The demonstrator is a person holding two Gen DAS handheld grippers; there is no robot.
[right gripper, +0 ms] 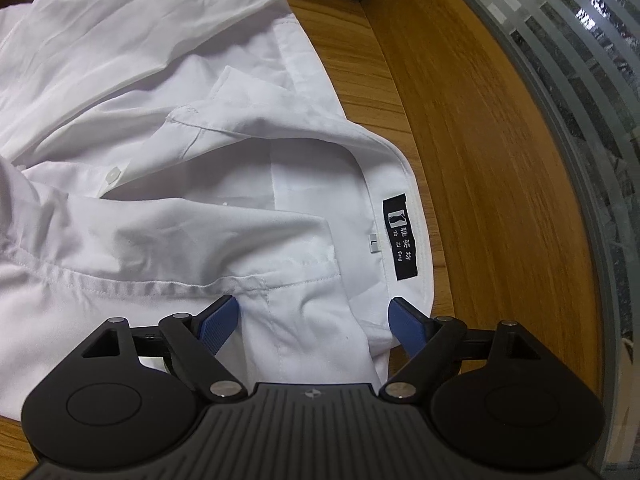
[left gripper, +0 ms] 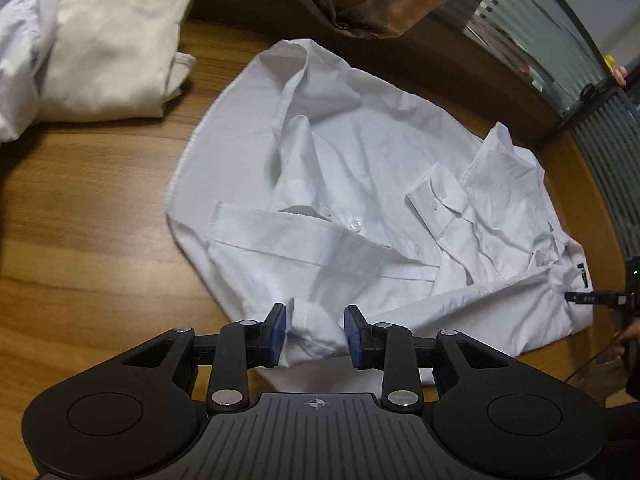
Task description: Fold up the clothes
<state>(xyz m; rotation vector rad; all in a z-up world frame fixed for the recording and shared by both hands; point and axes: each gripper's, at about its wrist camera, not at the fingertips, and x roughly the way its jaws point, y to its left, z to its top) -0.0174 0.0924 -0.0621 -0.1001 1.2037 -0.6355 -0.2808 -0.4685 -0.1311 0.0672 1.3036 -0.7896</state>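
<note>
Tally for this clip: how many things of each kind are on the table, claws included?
White shirt, spread out: 1
Folded pale garments, in a pile: at least 2, the exact count is unclear
Brown cloth at the far edge: 1
Claws: 2, left claw and right claw
Total: at least 6

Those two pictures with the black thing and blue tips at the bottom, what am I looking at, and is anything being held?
Each picture comes from a camera on a hand-held claw that a person carries, looking along its two blue-tipped fingers. The left claw has a bunched fold of the white shirt between its pads; whether it pinches is unclear. The right claw is wide open over the shirt's collar, near the black label. The shirt lies on a wooden table, beside other folded clothes.
</note>
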